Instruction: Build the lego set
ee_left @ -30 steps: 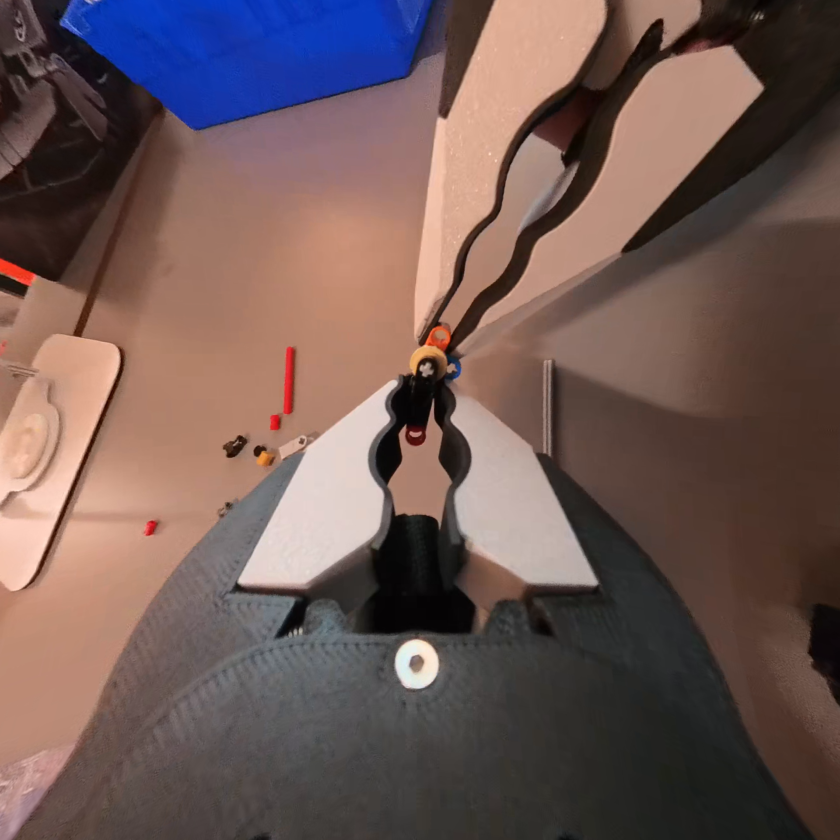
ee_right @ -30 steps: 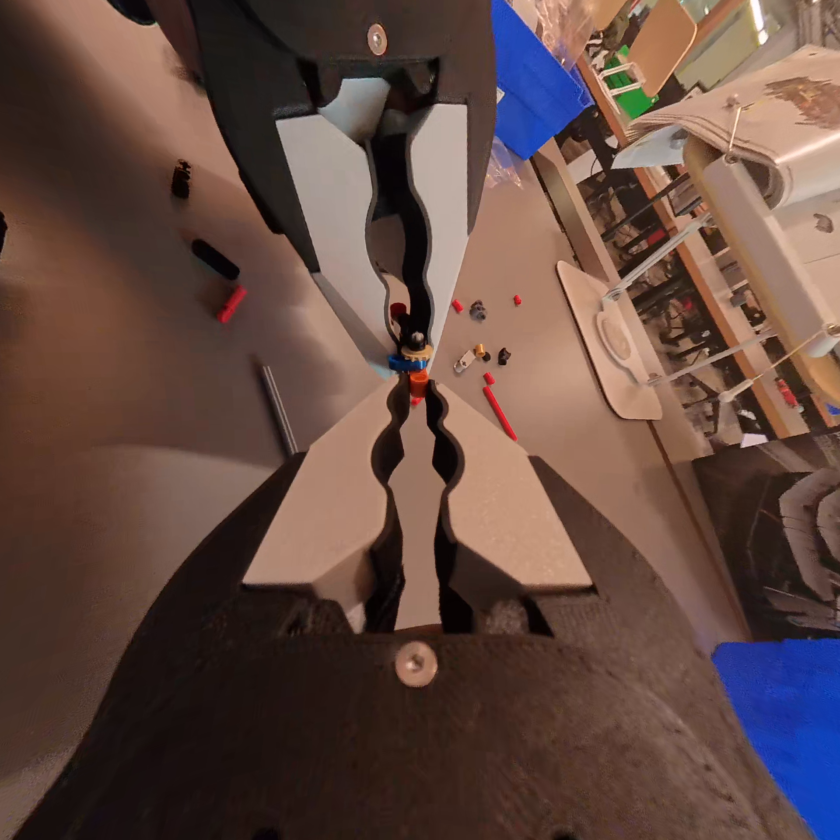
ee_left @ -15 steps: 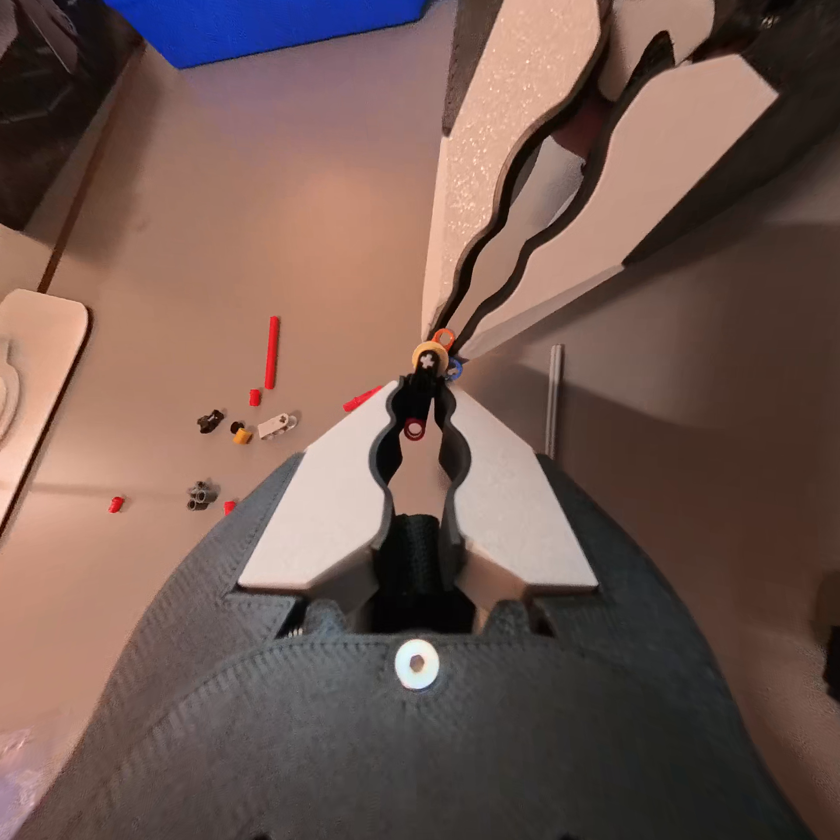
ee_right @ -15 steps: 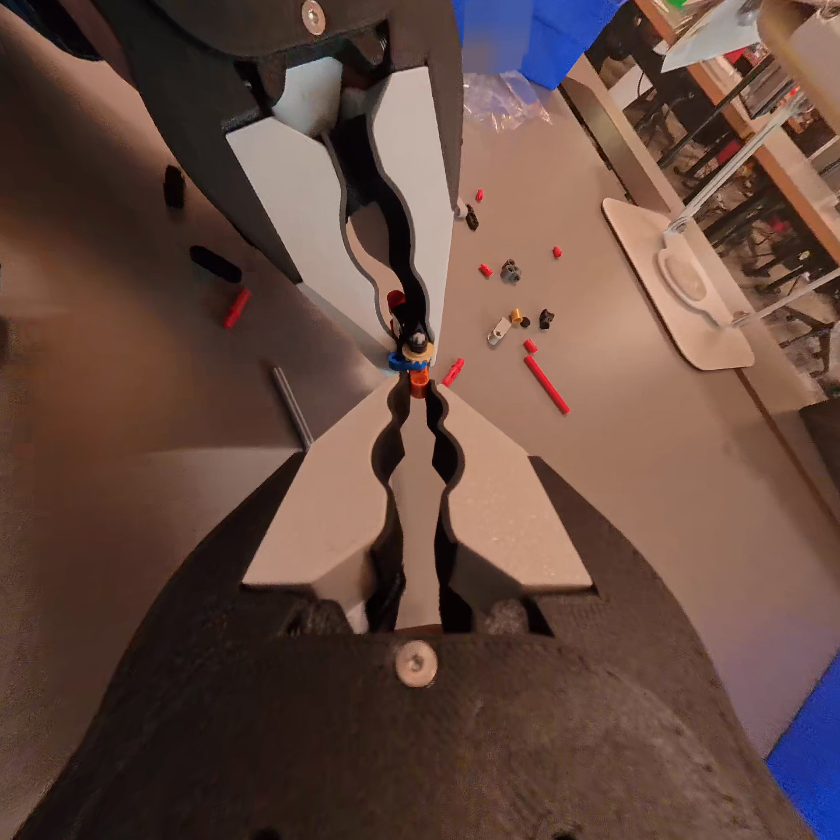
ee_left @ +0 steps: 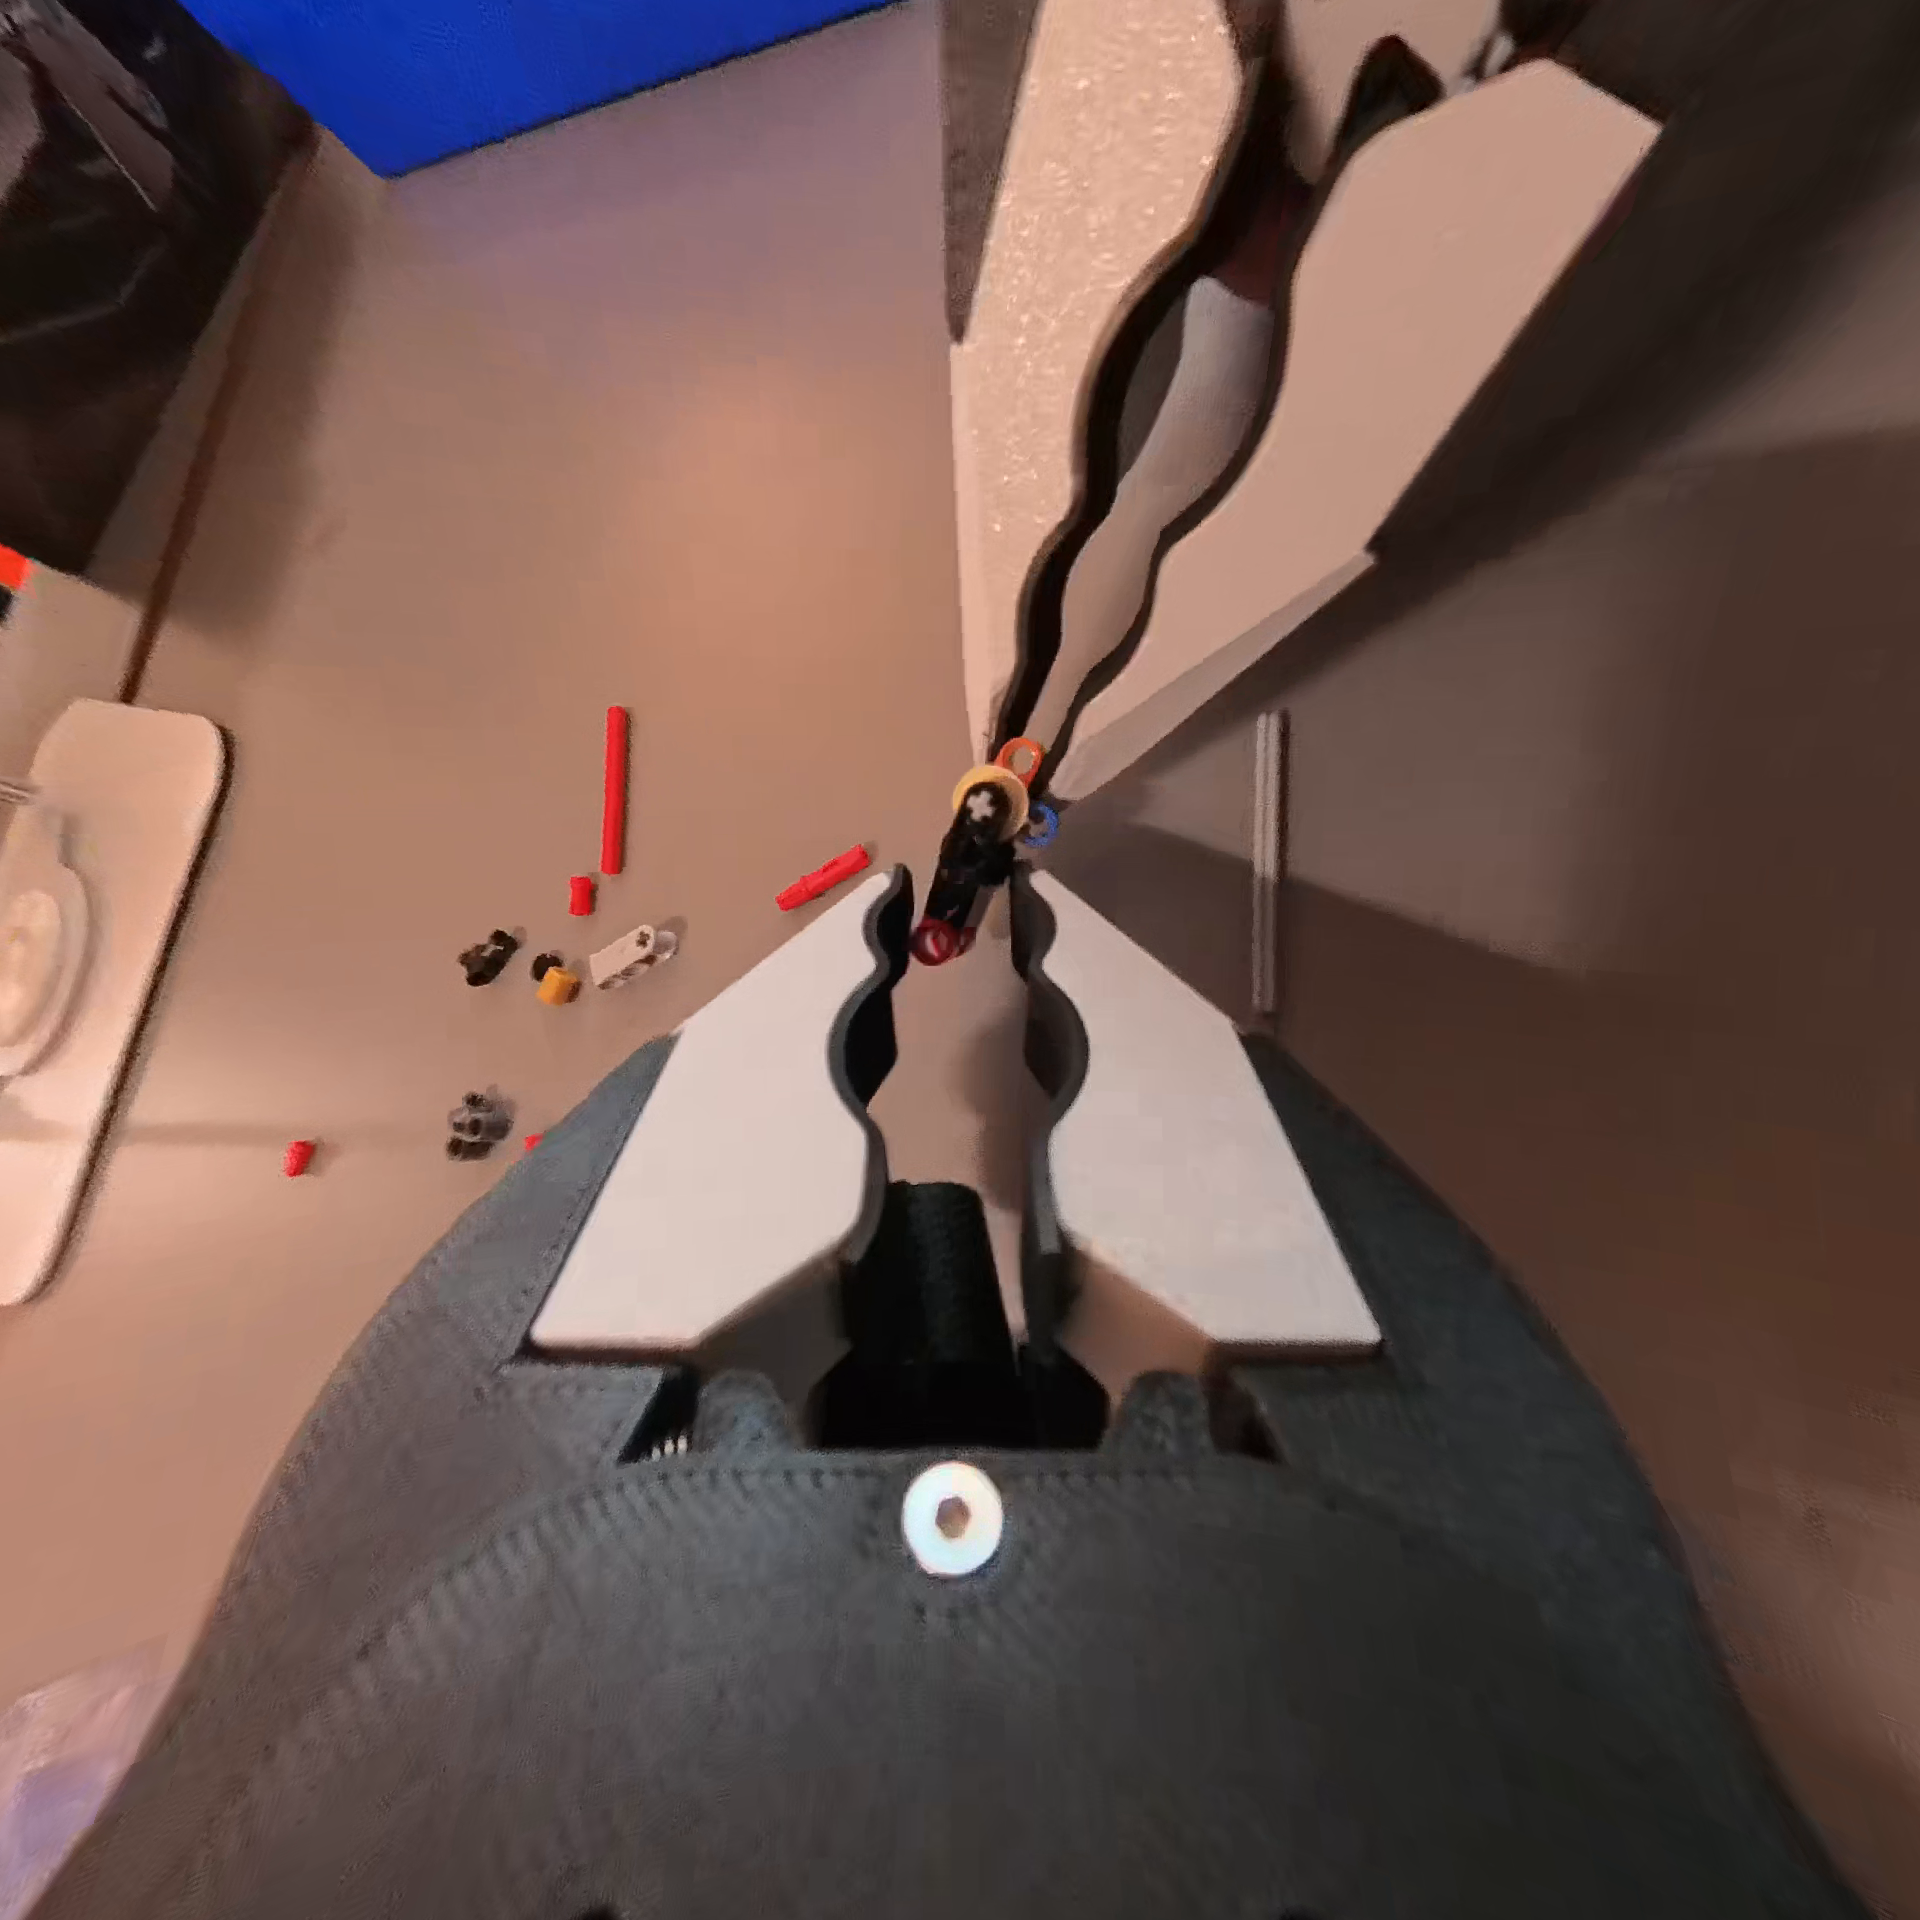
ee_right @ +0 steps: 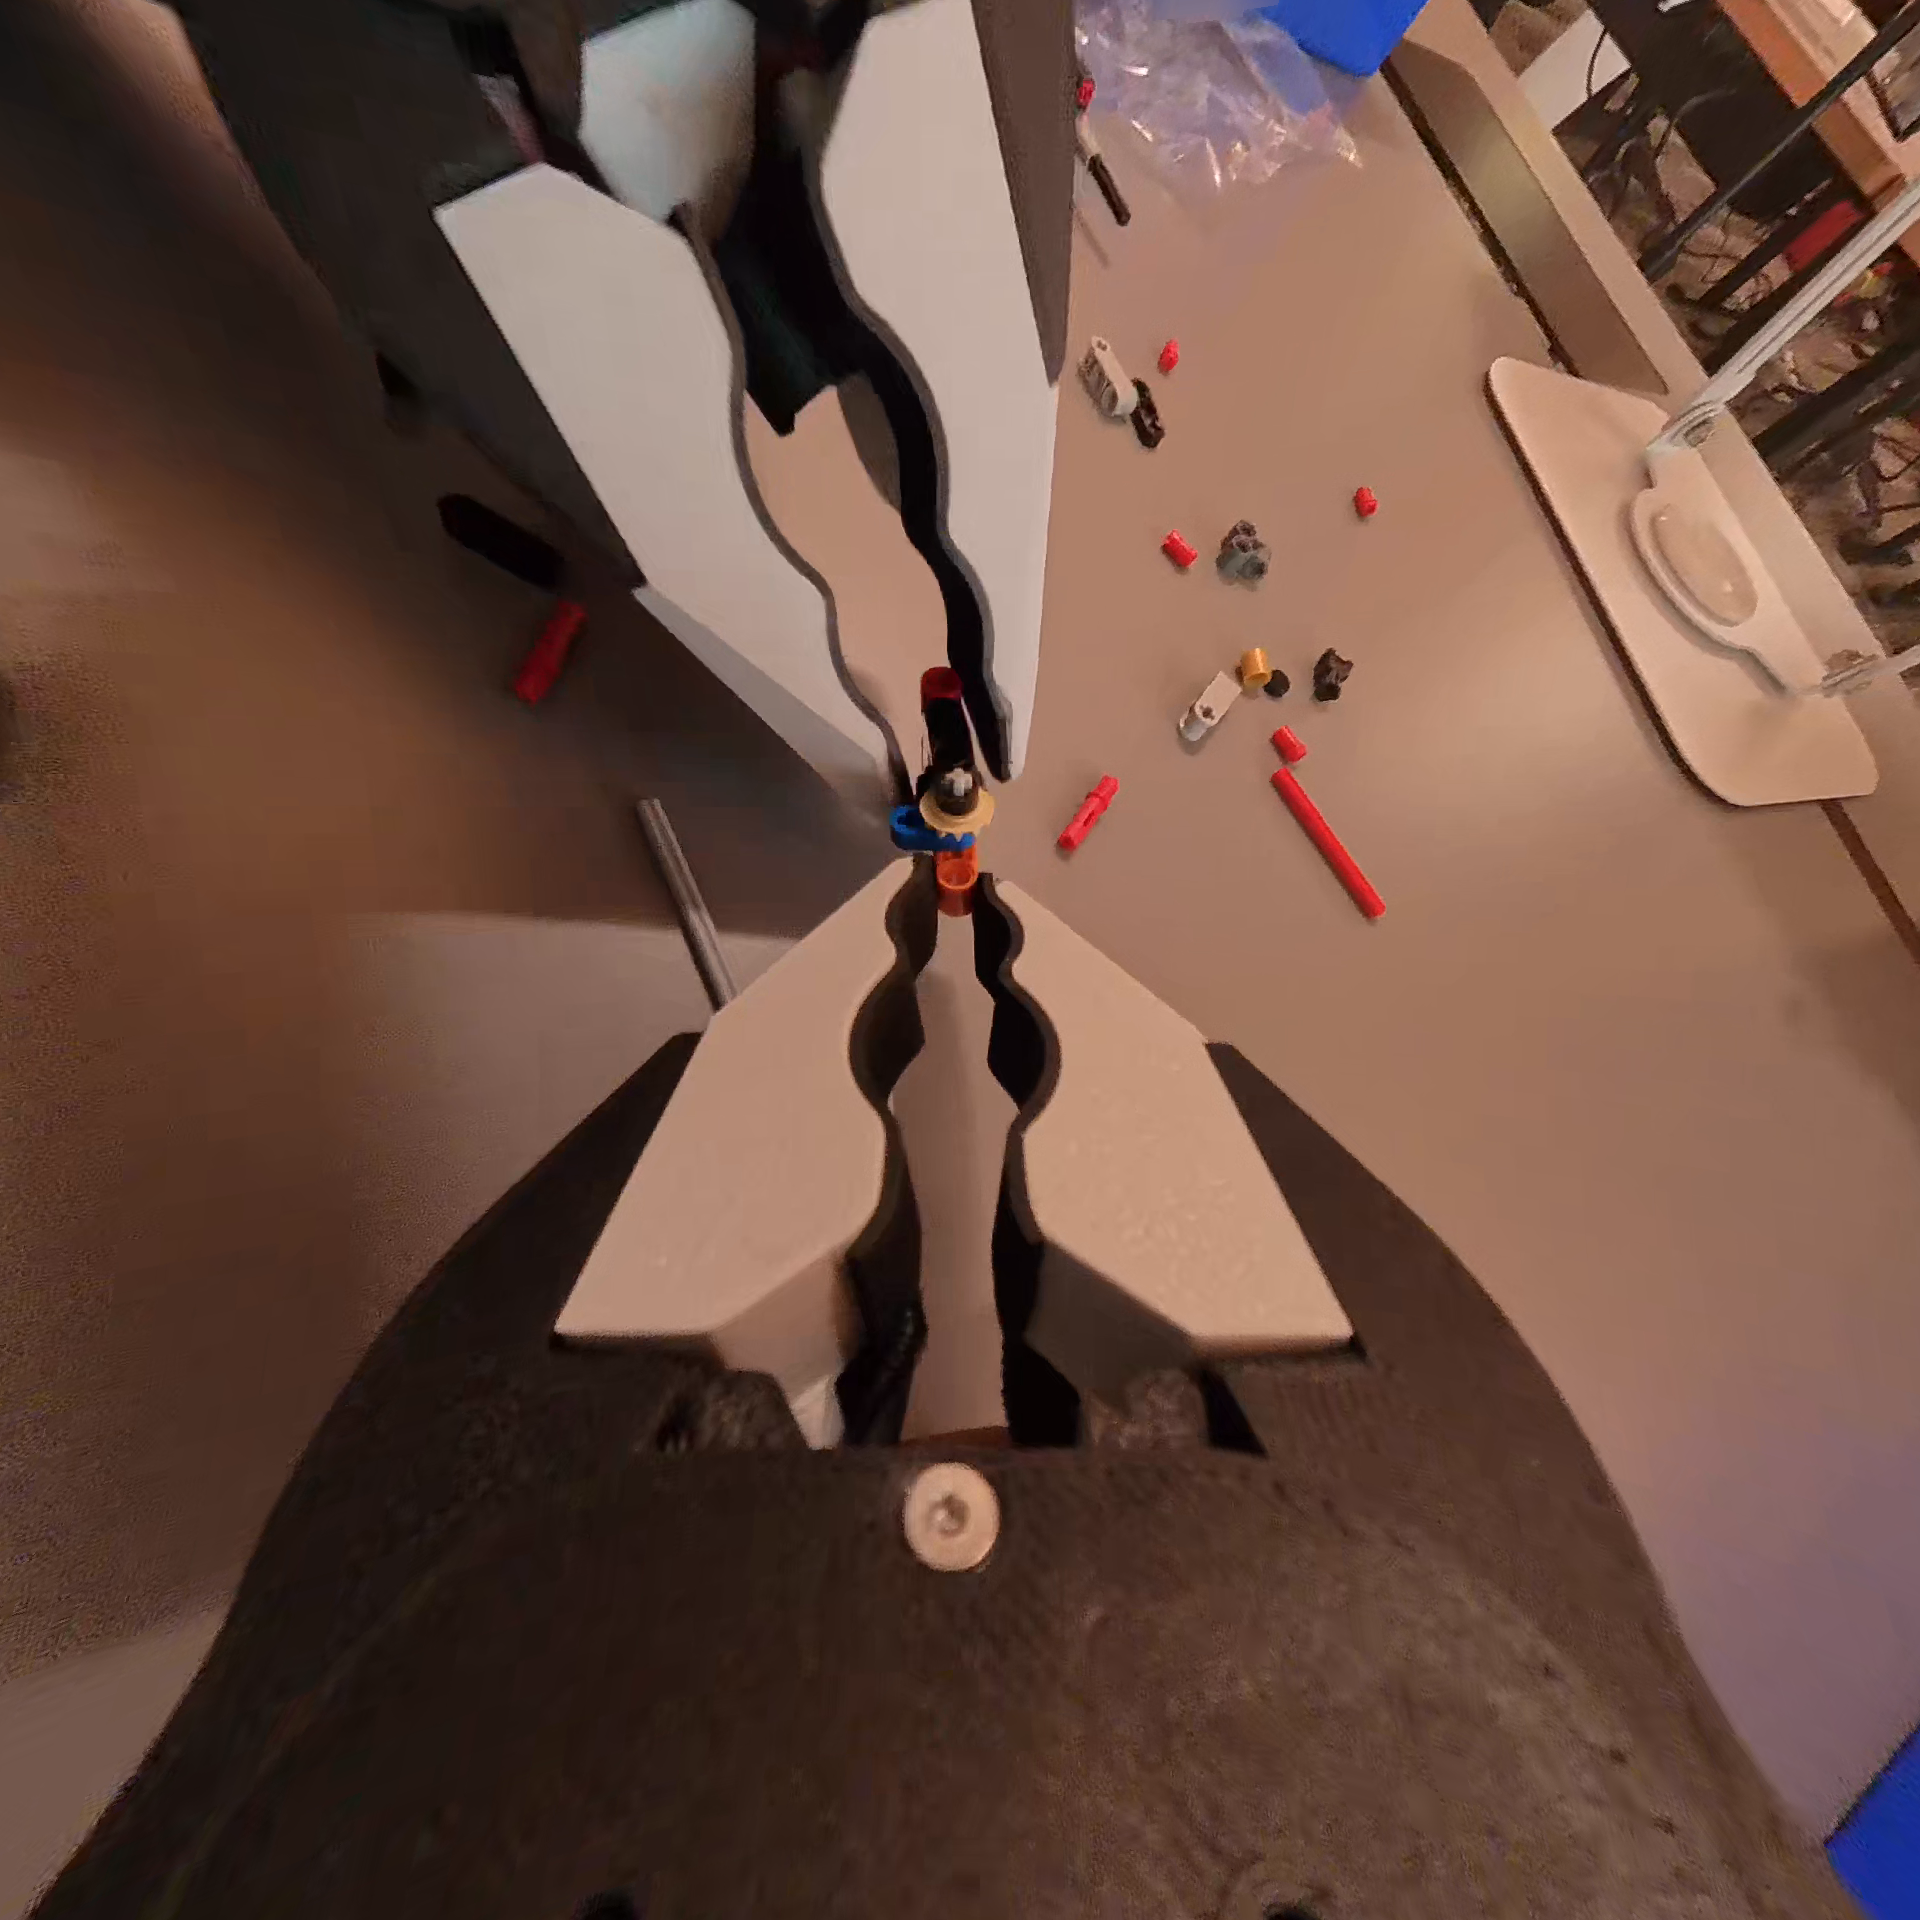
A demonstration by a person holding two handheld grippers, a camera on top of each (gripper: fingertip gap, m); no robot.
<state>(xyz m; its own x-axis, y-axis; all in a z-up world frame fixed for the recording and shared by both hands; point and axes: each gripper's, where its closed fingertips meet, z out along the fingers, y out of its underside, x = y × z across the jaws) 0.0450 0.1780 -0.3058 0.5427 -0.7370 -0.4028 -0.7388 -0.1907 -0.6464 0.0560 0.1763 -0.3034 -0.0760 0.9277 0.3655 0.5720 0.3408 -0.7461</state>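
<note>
Fingers of the right gripper [ee_right: 954, 891] pinch the orange end of a small black-axle lego assembly [ee_left: 977, 844] above the counter [ee_left: 644, 499], steadying it, while the left gripper's [ee_left: 951, 902] stand narrowly apart around its red end.

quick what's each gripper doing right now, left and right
Left gripper: open, its fingers apart beside the small lego assembly.
Right gripper: closed on the assembly's orange piece.

Grey-brown table [ee_right: 1507, 1195] bears scattered lego pieces [ee_right: 1247, 686] (mostly red).
</note>
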